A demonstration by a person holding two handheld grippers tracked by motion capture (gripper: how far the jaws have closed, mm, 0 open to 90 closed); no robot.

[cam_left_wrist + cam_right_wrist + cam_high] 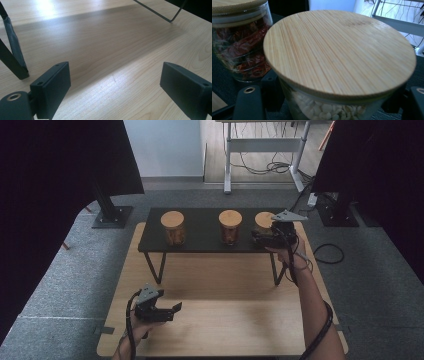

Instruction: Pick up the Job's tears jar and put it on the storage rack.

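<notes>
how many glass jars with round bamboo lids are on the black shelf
3, in a row on the black shelf: left jar, middle jar, and right jar, which the right gripper is closed around. None seem hidden.

Right jar (263, 222) half hidden behind tool (257, 239)

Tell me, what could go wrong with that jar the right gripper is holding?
The right gripper clamps the glass jar of white pieces just under its bamboo lid, on the raised black shelf. Glass is smooth, so it might slip and drop if lifted. The jar of red dried pieces stands close beside; a sideways swing could knock it.
</notes>
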